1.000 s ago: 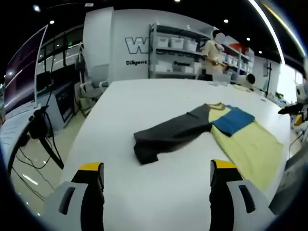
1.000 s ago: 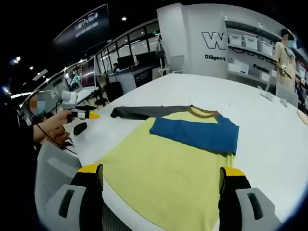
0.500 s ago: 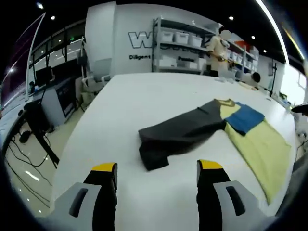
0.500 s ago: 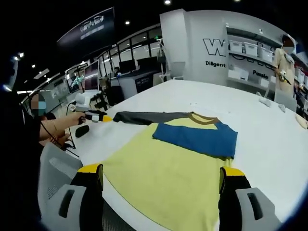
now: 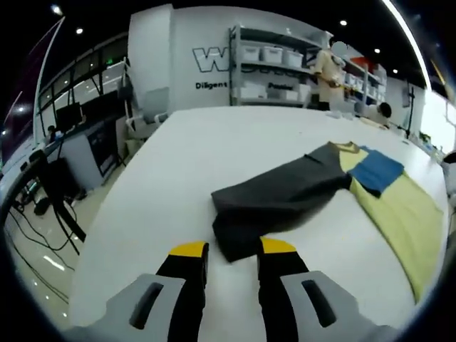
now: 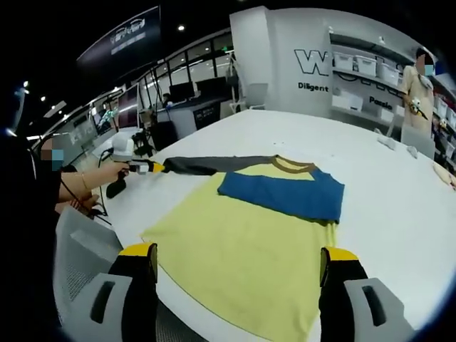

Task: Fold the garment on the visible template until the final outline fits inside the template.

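Observation:
A yellow shirt lies flat on the white table. Its blue sleeve is folded across the chest, and its dark grey sleeve stretches out sideways. In the left gripper view the grey sleeve runs toward me, and its cuff end lies between the tips of my left gripper. The jaws stand close together with a narrow gap. The right gripper view shows that left gripper at the cuff, held by a hand. My right gripper hovers open over the shirt's near hem, gripping nothing.
A grey chair back stands at the table's near edge, beside the hem. Shelves with white bins and a standing person are beyond the far end. Desks and cables fill the floor to the left.
My left gripper has moved up to the grey sleeve's cuff, and its jaws have narrowed from wide apart to a small gap. The right gripper stays open over the hem.

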### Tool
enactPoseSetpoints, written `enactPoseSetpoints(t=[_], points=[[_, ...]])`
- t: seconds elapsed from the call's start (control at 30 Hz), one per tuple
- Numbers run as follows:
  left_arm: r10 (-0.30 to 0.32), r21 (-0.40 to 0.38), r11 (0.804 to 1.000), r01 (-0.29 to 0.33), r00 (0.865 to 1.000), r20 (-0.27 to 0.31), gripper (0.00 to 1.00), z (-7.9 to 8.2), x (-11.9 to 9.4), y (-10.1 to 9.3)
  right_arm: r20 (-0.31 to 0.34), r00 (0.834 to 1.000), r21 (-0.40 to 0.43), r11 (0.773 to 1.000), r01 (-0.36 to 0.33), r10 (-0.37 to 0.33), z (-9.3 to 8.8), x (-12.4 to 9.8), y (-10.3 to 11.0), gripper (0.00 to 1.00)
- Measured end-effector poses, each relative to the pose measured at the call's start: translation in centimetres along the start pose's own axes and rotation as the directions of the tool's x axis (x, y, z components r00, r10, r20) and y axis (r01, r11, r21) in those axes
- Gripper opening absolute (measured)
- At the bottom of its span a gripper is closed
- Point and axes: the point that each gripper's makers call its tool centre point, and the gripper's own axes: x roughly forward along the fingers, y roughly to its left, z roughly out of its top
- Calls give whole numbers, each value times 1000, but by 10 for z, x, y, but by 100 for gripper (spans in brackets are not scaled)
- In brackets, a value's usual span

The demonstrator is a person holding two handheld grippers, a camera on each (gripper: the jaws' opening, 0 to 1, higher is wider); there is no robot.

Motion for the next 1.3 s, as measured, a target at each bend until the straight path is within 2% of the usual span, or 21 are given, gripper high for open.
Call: enactPoseSetpoints(t=[0.37, 0.63, 0.8, 1.07, 1.17, 1.3], points=[[11, -36, 999, -11, 1000, -11, 0, -8, 7, -1, -2, 1000, 15, 1000, 25, -25, -4, -2, -5, 89], [37, -35, 999, -36, 998, 47, 0, 9, -5, 10, -3, 1000, 14, 1000, 24, -23, -3, -2, -4, 87], [44, 0, 999, -44, 998, 51, 0, 16, -11, 13, -14, 1000, 0, 1000, 16, -16, -5, 0, -1, 87], [42, 54, 998, -44, 998, 37, 0, 28, -8, 4, -19, 1000, 1, 1000, 10, -10, -5, 1, 0, 86], [57, 119, 991, -58, 998, 8, 0, 31, -6, 1, -24, 1000, 0, 1000, 10, -10, -6, 1, -1, 86], [28, 119, 992, -31, 999, 26, 0, 41, -1, -12, -29, 1000, -2, 1000, 10, -10, -8, 1, -1, 86]])
